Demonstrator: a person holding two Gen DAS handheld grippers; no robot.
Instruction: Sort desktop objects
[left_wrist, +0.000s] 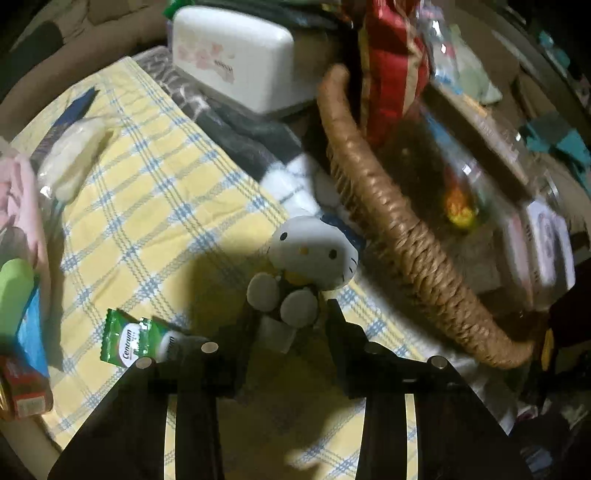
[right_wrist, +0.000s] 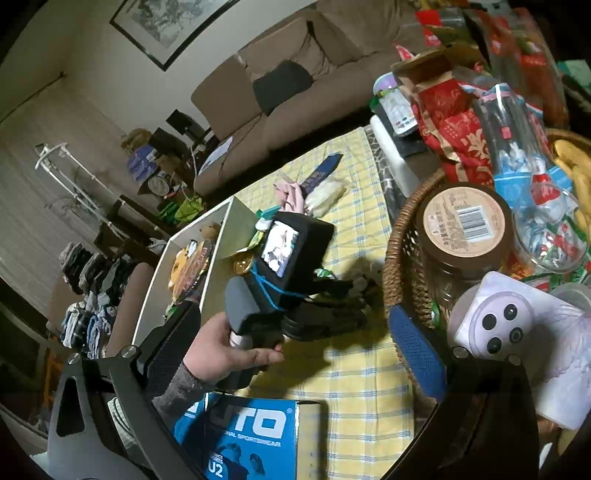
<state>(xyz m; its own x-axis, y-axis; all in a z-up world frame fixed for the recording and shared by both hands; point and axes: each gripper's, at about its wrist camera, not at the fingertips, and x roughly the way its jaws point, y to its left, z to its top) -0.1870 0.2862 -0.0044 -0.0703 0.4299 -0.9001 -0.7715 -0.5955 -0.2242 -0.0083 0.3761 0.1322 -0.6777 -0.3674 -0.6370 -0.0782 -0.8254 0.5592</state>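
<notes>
A small white Hello Kitty plush (left_wrist: 314, 254) lies on the yellow checked cloth (left_wrist: 147, 206) beside the wicker basket (left_wrist: 399, 229). My left gripper (left_wrist: 290, 314) has its fingers on either side of the plush's legs and body, closed on it. In the right wrist view the left gripper (right_wrist: 347, 291) is held by a hand above the cloth next to the basket (right_wrist: 397, 266). My right gripper (right_wrist: 295, 354) is open and empty, raised above the cloth, its blue-padded finger (right_wrist: 417, 354) near the basket rim.
A green Centrum packet (left_wrist: 136, 339) lies left of the plush. A white box (left_wrist: 236, 55) stands behind. The basket holds a brown-lidded jar (right_wrist: 465, 225), snack bags and a white device (right_wrist: 517, 325). A blue box (right_wrist: 251, 439) and a tray with toys (right_wrist: 192, 266) lie at left.
</notes>
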